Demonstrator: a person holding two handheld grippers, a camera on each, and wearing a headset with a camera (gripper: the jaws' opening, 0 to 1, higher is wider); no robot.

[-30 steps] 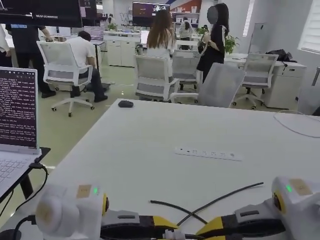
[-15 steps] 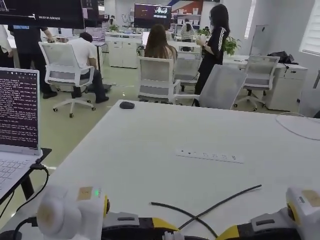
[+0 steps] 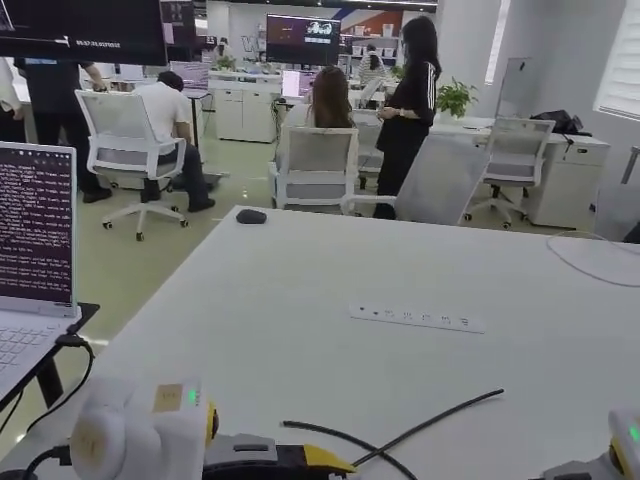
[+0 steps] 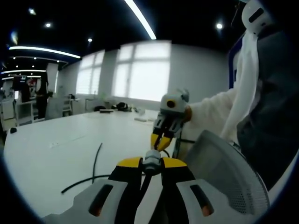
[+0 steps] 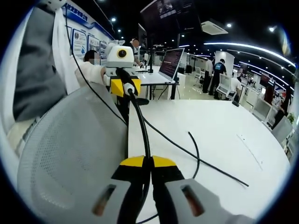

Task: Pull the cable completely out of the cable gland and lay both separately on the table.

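My left gripper point(image 4: 152, 164) is shut on a small grey cable gland point(image 4: 151, 158) at its yellow tips. A black cable point(image 5: 140, 122) runs taut from that gland point(image 5: 128, 88) in the left gripper point(image 5: 125, 87) to my right gripper point(image 5: 145, 163), which is shut on it. In the left gripper view the right gripper point(image 4: 160, 140) hangs well beyond the gland. In the head view the left gripper point(image 3: 340, 465) sits at the bottom edge, above the table's point(image 3: 300, 300) near edge.
Two loose black cables point(image 3: 440, 415) point(image 3: 340, 436) lie on the table near the grippers. Farther off lie a white power strip point(image 3: 415, 318) and a mouse point(image 3: 251, 216). A laptop point(image 3: 35, 250) stands at the left. A mesh chair back point(image 5: 70, 154) is close below the grippers.
The right gripper has drawn away to the right from the left gripper, stretching the cable between them. The head camera has tilted up slightly.
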